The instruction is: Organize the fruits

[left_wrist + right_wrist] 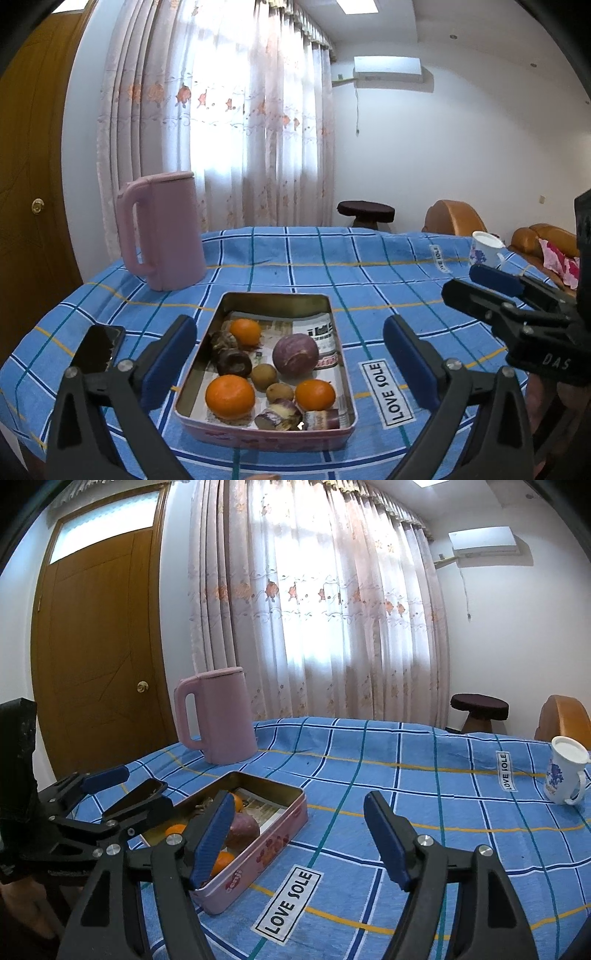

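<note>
A pink metal tin [207,373] sits on the blue checked tablecloth and holds three oranges [230,396], a round purple fruit [295,355], two brown kiwis [264,376], dark fruits [233,362] and cut purple pieces [279,414]. My left gripper [290,354] is open and empty, its fingers either side of the tin's near half. My right gripper [299,834] is open and empty, to the right of the tin [269,843]. It also shows in the left wrist view [476,291]. The left gripper shows at the left of the right wrist view [122,786].
A pink kettle [162,232] stands behind the tin at the back left. A black phone [98,349] lies left of the tin. A white floral mug [565,771] stands at the far right. A door, curtains, a stool and sofas lie beyond the table.
</note>
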The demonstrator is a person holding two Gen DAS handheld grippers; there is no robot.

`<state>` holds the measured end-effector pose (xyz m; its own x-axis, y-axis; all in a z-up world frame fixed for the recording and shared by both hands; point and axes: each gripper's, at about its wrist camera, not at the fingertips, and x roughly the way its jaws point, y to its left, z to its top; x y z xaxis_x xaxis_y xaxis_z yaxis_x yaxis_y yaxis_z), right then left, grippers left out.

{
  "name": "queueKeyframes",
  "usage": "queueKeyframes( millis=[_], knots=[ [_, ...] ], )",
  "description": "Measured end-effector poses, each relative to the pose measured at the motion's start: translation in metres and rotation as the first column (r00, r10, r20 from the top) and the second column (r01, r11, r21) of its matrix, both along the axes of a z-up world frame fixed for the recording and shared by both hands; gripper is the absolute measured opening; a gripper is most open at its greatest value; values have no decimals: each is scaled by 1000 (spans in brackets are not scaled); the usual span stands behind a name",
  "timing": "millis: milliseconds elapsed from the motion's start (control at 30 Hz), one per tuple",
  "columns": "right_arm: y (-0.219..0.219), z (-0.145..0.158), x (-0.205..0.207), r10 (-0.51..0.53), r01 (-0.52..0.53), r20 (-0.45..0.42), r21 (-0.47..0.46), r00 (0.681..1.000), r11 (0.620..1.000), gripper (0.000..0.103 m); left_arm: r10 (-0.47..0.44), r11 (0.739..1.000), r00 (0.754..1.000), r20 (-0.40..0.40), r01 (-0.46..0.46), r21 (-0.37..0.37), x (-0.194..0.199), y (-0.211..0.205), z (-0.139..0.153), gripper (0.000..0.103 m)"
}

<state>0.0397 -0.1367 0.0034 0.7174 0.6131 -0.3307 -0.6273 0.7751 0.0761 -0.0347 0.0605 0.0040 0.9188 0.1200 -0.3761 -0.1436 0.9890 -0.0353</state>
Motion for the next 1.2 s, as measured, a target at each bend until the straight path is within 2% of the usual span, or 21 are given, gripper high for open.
queueKeyframes(
  millis=[667,867,1033,1200],
  knots=[
    [-14,-3,2,-32,32,-2,-9,1000,999,74,13,1000,1000,-28,-14,-7,6,-3,-3,103],
    [-35,-14,18,-104,101,-31,-96,994,990,74,36,999,999,-41,-35,11,7,-1,-5,103],
    [-89,-34,57,-263,236,-109,-209,959,949,74,45,999,998,-46,-44,17,8,1,-7,103],
    [-150,-51,101,-433,368,-177,-309,884,877,74,38,999,998,-57,-38,-2,9,2,-11,103]
  ],
)
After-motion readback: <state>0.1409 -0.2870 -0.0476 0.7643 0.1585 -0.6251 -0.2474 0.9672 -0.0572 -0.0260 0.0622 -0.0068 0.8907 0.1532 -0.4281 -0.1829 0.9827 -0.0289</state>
